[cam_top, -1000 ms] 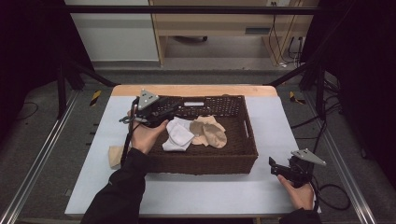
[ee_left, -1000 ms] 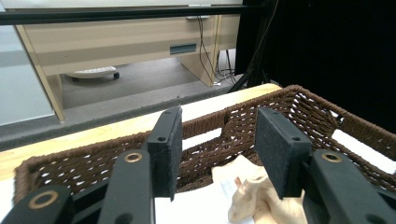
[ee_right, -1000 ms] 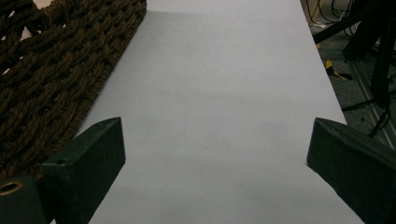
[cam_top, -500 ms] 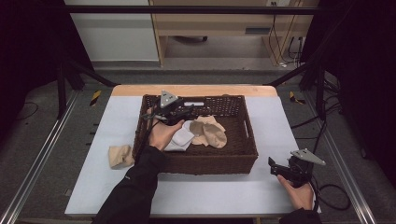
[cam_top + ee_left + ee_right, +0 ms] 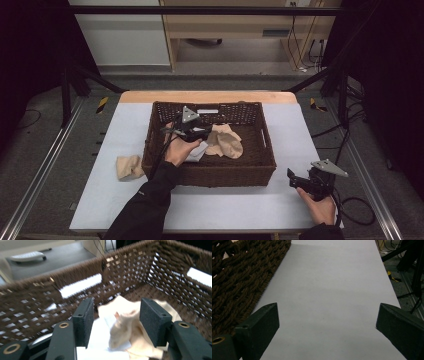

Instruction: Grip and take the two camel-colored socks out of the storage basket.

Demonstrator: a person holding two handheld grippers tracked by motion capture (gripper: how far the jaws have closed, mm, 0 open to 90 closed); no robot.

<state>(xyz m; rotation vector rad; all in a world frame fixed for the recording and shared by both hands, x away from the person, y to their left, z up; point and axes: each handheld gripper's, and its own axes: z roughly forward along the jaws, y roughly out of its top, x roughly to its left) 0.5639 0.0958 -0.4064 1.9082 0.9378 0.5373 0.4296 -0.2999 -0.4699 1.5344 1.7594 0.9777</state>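
The left gripper (image 5: 204,133) has travelled rightward from the dark brown woven wicker basket's (image 5: 260,165) left edge to above its interior, beside the beige cloth (image 5: 226,142).

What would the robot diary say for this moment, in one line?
left tool: open, inside basket above beige cloth | right tool: open, idle over table | another beige cloth: outside basket
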